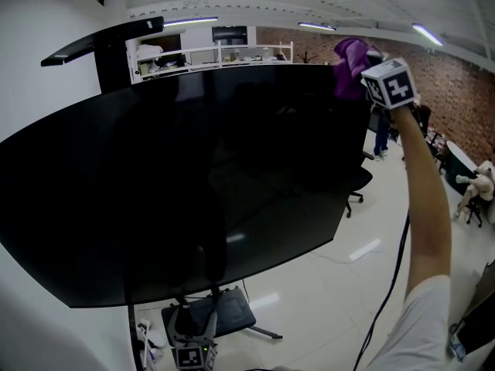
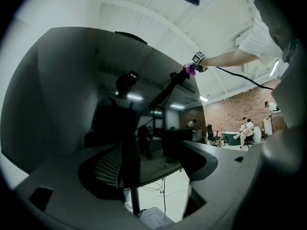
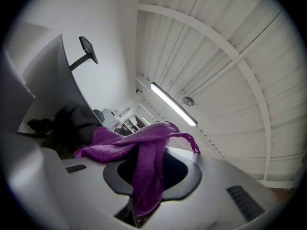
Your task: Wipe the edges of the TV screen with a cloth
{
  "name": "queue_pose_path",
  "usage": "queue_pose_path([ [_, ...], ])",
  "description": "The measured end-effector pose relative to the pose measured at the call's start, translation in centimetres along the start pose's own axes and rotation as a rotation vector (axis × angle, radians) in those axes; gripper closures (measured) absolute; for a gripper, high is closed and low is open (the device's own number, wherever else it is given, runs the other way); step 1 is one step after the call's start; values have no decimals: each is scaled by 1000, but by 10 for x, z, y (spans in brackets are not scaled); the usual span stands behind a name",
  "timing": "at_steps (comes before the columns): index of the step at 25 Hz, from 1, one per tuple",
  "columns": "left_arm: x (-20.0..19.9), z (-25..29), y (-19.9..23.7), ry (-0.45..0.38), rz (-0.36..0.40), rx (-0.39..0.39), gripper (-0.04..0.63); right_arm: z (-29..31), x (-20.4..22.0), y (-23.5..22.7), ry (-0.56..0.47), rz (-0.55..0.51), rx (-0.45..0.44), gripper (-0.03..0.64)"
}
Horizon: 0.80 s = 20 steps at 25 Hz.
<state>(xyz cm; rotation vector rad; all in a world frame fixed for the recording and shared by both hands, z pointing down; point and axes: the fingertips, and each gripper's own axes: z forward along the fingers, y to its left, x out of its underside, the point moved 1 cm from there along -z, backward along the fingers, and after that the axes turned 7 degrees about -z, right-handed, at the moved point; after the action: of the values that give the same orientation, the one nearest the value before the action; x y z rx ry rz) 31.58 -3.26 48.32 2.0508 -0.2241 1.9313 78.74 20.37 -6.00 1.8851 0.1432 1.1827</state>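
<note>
Purple terry cloth [image 3: 144, 152], pinched in your right gripper [image 3: 149, 178] atop the black TV screen [image 1: 193, 184], may snag its corner and pull free; left gripper [image 2: 158, 186] gapes empty.

Nothing is showing up as legible words, brand names or numbers. The marker cube [image 1: 390, 83] on the right tool [image 3: 148, 176] is displaying only black-and-white square patterns. Ahead of the left tool [image 2: 156, 169], a faint mark [image 2: 126, 189] on the lower edge of the TV [image 2: 72, 90] is appearing too small to read.
</note>
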Motion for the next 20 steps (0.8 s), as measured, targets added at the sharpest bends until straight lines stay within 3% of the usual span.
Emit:
queue_pose_path([
  [9, 4, 17, -25, 16, -15, -40, 249, 16, 63, -59, 99, -29, 22, 522],
  [16, 19, 25, -32, 38, 27, -24, 249, 20, 88, -70, 82, 161, 23, 522],
  [20, 13, 30, -41, 46, -1, -17, 250, 26, 131, -41, 130, 181, -56, 525],
])
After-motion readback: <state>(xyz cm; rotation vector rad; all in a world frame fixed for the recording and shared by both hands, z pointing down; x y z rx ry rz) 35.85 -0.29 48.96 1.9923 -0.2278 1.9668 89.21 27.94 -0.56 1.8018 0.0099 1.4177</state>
